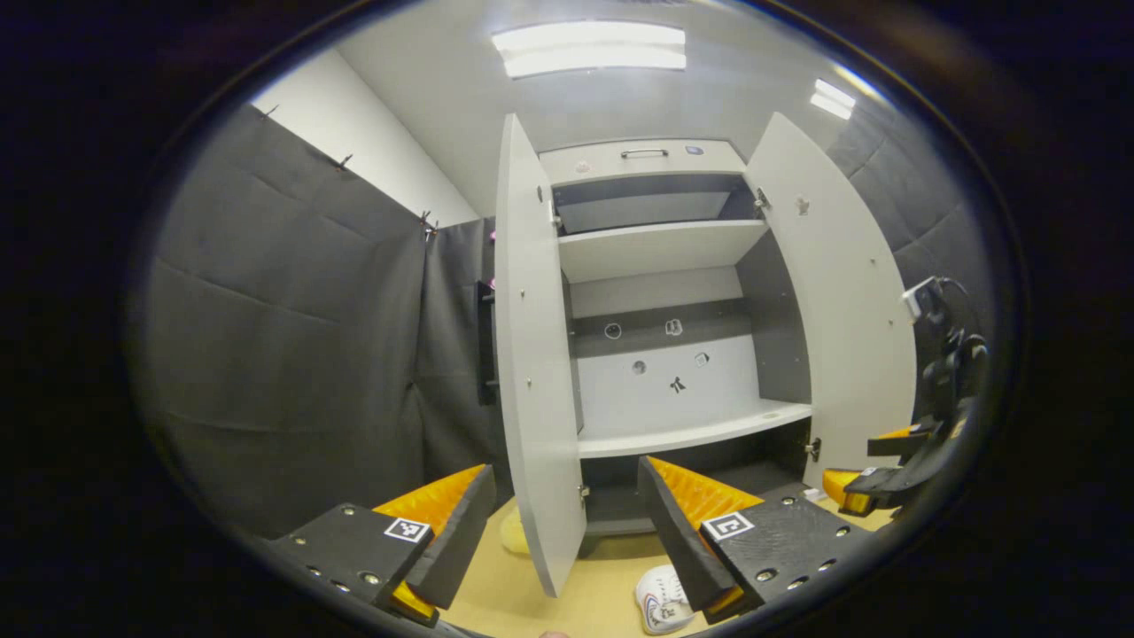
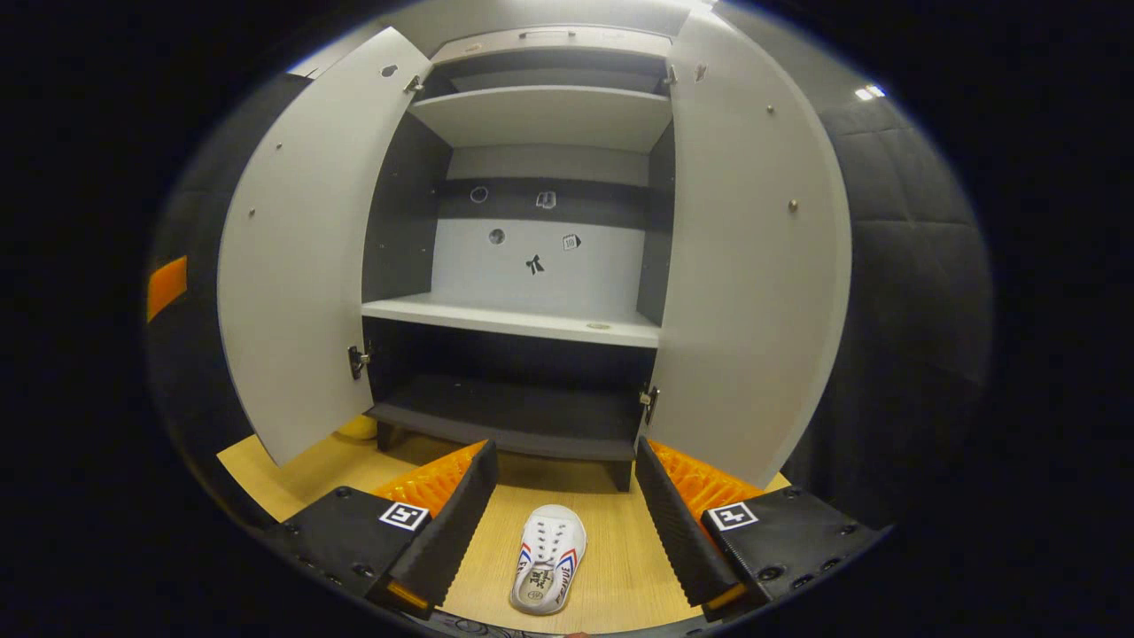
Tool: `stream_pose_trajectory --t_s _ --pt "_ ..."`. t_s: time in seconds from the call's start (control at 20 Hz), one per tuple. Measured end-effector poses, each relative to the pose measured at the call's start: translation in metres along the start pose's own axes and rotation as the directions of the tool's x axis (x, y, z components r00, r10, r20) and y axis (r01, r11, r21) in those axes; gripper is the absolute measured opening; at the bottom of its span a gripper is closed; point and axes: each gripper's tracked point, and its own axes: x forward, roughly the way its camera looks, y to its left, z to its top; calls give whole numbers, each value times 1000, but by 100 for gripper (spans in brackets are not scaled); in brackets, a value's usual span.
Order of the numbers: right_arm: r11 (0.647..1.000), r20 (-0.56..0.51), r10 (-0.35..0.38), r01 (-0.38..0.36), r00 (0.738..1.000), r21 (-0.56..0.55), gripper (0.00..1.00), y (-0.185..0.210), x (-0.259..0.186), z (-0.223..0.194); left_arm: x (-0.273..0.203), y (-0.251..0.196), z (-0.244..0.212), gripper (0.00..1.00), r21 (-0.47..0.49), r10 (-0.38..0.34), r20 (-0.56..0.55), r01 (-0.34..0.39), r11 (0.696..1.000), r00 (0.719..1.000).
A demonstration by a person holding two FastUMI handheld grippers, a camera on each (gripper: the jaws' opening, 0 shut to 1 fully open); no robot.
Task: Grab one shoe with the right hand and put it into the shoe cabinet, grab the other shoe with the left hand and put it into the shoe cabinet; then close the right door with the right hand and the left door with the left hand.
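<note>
The shoe cabinet (image 2: 532, 266) stands ahead of me with both doors swung out — the left door (image 2: 292, 257) and the right door (image 2: 753, 266) flank its shelves. Inside, an upper shelf (image 2: 540, 115) sits above a middle shelf (image 2: 514, 319), with the bottom shelf (image 2: 505, 421) beneath them. On the floor (image 2: 620, 549) before the cabinet lies one shoe (image 2: 549, 558), between the fingers of my right hand-held gripper (image 2: 563, 523) but apart from them. From my left hand-held gripper (image 1: 567, 540), the left door's edge stands straight ahead — the shoe lies right of it.
</note>
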Motion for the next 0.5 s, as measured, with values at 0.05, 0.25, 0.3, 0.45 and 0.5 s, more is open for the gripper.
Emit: stream_pose_trajectory --t_s 0.05,0.25,0.3,0.45,0.5 --pt "1000 -32 14 -14 999 1 98 2 8 -10 2 -1 1 95 6 4 1 -4 1000 1000" --pt "998 -157 64 -64 986 2 98 11 35 -52 7 -3 1 95 23 23 -9 -22 999 1000" --pt "997 -182 70 -71 981 -2 99 13 40 -62 8 -3 1 95 27 28 -10 -28 999 1000" --pt "995 -250 91 -95 964 -4 98 19 54 -89 10 0 1 95 44 50 -11 -49 998 999" --pt "995 -275 101 -105 956 1 98 22 58 -97 11 2 0 95 48 58 -13 -58 997 998"
